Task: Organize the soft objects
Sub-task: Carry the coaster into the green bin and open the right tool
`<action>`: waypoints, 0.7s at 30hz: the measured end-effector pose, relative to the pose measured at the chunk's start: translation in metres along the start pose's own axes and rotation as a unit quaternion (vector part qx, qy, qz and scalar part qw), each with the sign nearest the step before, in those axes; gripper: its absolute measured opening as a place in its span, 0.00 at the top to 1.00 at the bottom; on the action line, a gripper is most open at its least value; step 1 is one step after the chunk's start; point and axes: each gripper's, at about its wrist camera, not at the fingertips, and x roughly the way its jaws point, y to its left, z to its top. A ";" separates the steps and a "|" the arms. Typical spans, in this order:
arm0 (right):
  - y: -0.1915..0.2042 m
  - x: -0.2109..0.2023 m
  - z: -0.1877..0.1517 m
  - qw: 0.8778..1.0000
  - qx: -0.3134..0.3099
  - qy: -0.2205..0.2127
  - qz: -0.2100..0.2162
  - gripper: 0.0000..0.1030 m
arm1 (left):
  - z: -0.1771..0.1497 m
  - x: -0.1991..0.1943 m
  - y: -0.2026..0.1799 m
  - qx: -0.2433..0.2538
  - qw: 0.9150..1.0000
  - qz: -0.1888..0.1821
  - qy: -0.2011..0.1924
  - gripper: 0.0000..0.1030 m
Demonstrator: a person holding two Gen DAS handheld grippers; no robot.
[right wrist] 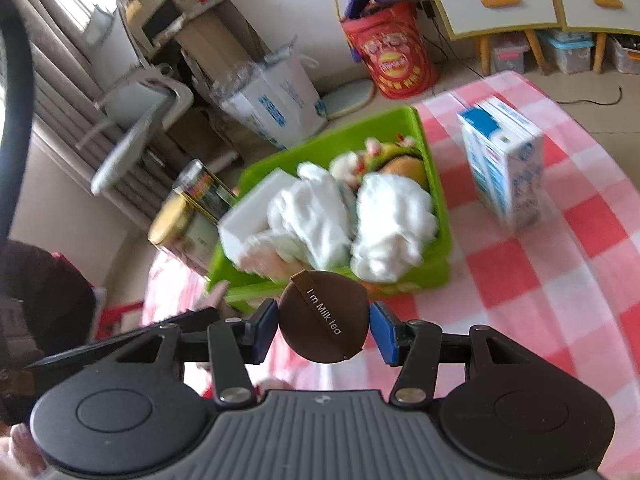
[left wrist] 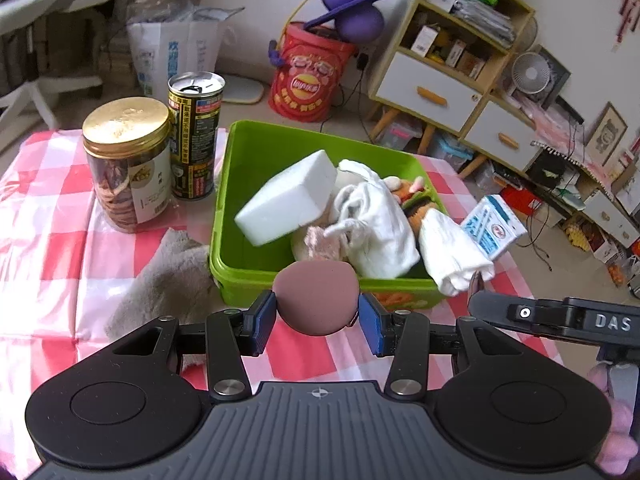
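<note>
A green bin (left wrist: 240, 184) on the checkered table holds a white foam block (left wrist: 288, 196), white cloths (left wrist: 380, 224), a burger plush (left wrist: 420, 204) and a pink fuzzy item (left wrist: 324, 240). My left gripper (left wrist: 316, 316) is shut on a mauve round puff (left wrist: 316, 296) just in front of the bin's near wall. My right gripper (right wrist: 324, 328) is shut on a brown round puff (right wrist: 323, 318) with an "I'm Milk tea" ribbon, near the bin (right wrist: 436, 184). A grey plush cloth (left wrist: 168, 280) lies left of the bin.
A gold-lidded cookie jar (left wrist: 128, 160) and a black can (left wrist: 194, 132) stand left of the bin. A blue-white milk carton (left wrist: 492, 224) stands on its right, also in the right wrist view (right wrist: 504, 164). The right gripper's body (left wrist: 560, 316) shows at right.
</note>
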 end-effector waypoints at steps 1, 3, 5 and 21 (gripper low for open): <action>0.002 0.001 0.001 1.000 0.004 -0.007 0.004 0.67 | 0.004 0.001 0.000 0.004 1.000 0.005 0.004 0.55; 0.005 0.006 0.004 1.000 0.011 -0.019 0.014 0.67 | 0.013 0.005 -0.001 0.016 1.000 0.013 0.015 0.55; 0.007 0.011 0.007 0.999 0.017 -0.033 0.020 0.67 | 0.022 0.011 -0.003 0.028 0.999 0.014 0.030 0.55; 0.009 0.053 0.010 0.992 0.086 -0.087 0.030 0.66 | 0.047 0.056 0.004 0.031 0.994 0.041 0.099 0.54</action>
